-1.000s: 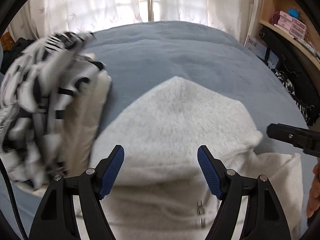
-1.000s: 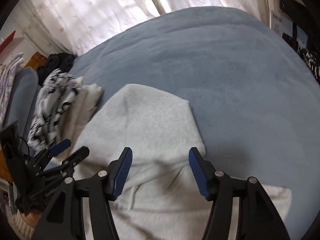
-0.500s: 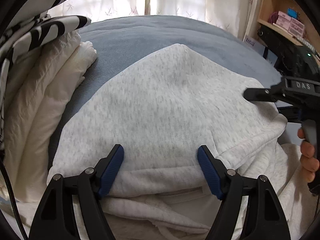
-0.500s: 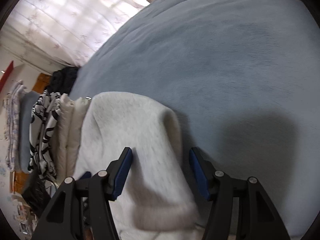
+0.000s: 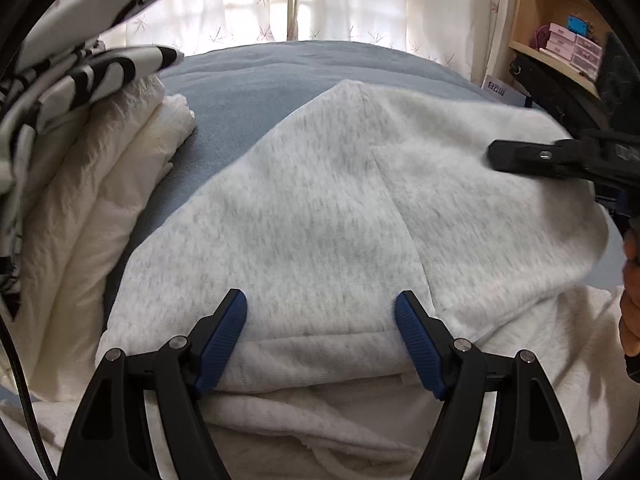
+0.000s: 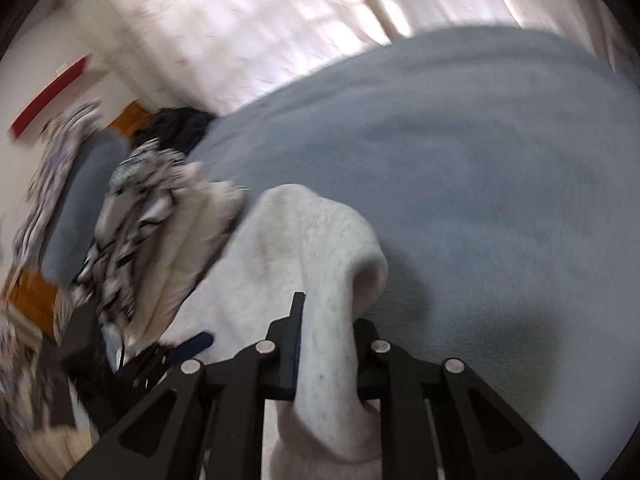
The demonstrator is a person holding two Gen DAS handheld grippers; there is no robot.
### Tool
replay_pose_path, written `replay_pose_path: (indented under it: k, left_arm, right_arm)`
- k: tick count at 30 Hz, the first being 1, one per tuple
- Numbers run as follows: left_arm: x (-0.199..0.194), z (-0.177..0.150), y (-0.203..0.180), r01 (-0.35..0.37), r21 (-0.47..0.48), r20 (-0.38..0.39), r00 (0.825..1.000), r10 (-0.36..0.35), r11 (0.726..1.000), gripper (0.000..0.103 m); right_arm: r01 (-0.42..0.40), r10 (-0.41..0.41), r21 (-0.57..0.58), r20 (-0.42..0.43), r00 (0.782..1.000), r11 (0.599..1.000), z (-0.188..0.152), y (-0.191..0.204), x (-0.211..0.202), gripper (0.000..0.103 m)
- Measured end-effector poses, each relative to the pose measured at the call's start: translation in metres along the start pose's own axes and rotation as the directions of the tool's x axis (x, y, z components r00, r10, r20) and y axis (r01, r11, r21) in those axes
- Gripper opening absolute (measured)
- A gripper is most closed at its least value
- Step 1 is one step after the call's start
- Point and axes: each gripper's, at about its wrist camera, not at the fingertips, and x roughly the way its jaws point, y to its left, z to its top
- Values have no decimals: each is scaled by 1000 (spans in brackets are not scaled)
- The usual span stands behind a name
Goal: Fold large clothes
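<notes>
A light grey hooded sweatshirt (image 5: pixel 332 208) lies on the blue bed cover (image 5: pixel 256 84), its hood pointing away from me. My left gripper (image 5: pixel 320 320) is open, its blue pads just above the hood's near hem. My right gripper (image 6: pixel 326 344) is shut on a fold at the hood's right edge (image 6: pixel 328 280) and lifts it off the bed. The right gripper also shows in the left wrist view (image 5: pixel 560 160) at the hood's right side.
A stack of folded cream and black-and-white clothes (image 5: pixel 80 160) stands on the left of the bed. A wooden shelf with pink boxes (image 5: pixel 568 44) is at the right. Curtains (image 5: pixel 320 0) hang behind. Dark clothes (image 6: pixel 176 124) lie at the far left.
My right gripper has shut on the hood's right edge and raised it. My left gripper has moved lower and closer to the hood and stayed open.
</notes>
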Motion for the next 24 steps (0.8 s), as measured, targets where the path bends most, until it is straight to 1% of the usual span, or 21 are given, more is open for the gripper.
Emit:
replay_pose_path:
  k: [2,3,5,8,9,11,14,15,16,17,19,22,24]
  left_arm:
    - [-12,-3,0,21,5,-2,1000,-21,1000,74]
    - [-22,-7,0,36,11,0,999,-36,999,74]
    - [-36,-15,2,54,22,1,999,-54,998,75]
    - [-63,-34,9,103,10,-20,995,-102,995,74]
    - [-70,-41,14,113,1,-22,993,-113,994,74]
    - [-85,-58,22,131,-27,-23,991,-131,991,74]
    - [-104,-84,39,160,-86,-39,986,-164,983,74]
    - [-113,-93,44,163,-102,-43,985,-168,981,74]
    - [-120,-99,48,167,-112,-41,984,-173,980,74]
    - [-128,-104,52,173,-117,-38,983,-179,978,74]
    - [-144,-113,59,191,-123,-26,980,-195,974,74]
    - [-169,-124,69,230,-131,-14,972,-233,964,75]
    - [-180,-132,70,239,-116,-31,969,-244,964,75]
  right_arm:
    - [-30,32,-81,30,999,996,-6,15,-18,14]
    - [-45,53,-141,51,997,989,-13,28,-31,14]
    - [-67,87,-221,79,993,973,-25,42,-49,14]
    - [-89,134,-349,107,985,933,-51,69,-80,14]
    - [-88,144,-407,111,983,909,-65,79,-92,14]
    - [-81,147,-477,103,984,875,-86,92,-105,14]
    - [-50,115,-593,73,991,804,-123,113,-119,15]
    - [-43,105,-617,64,992,786,-133,114,-124,15]
    - [-23,76,-657,52,996,754,-149,119,-127,15]
    - [-11,58,-679,46,997,734,-159,123,-129,15]
    - [40,-14,-735,41,999,676,-189,129,-131,16]
    - [111,-96,-763,65,993,637,-219,130,-136,20]
    - [143,-125,-742,80,989,655,-227,129,-137,22]
